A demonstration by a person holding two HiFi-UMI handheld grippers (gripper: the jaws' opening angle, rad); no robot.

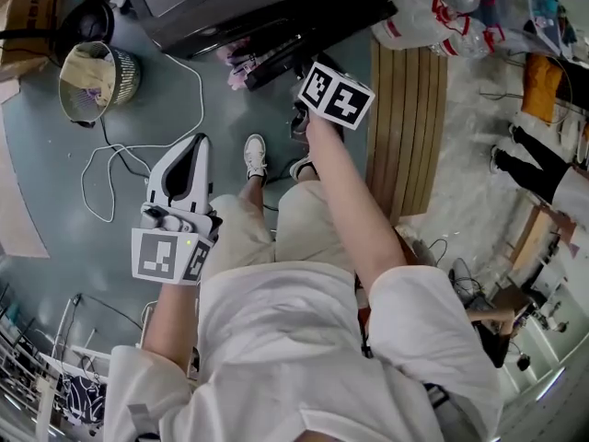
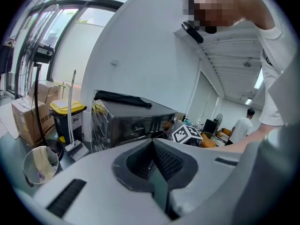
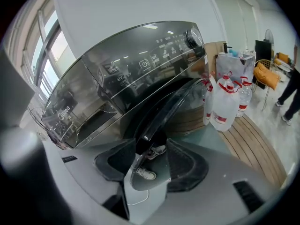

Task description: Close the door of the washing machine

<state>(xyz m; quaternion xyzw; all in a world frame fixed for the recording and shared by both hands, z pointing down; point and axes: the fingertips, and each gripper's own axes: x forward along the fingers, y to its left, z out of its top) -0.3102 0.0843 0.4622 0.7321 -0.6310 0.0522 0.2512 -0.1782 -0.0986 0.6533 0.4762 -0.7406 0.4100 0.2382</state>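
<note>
Door [image 3: 174, 101] of the washing machine [image 3: 117, 74] stands ajar, its rim pinched between my right gripper's [image 3: 149, 150] fingers [image 3: 186, 165]. My left gripper [image 2: 153, 146] hangs aside, its fingers pressed together on nothing. Closing looks under way; next I should swing the rim home until it latches.
</note>
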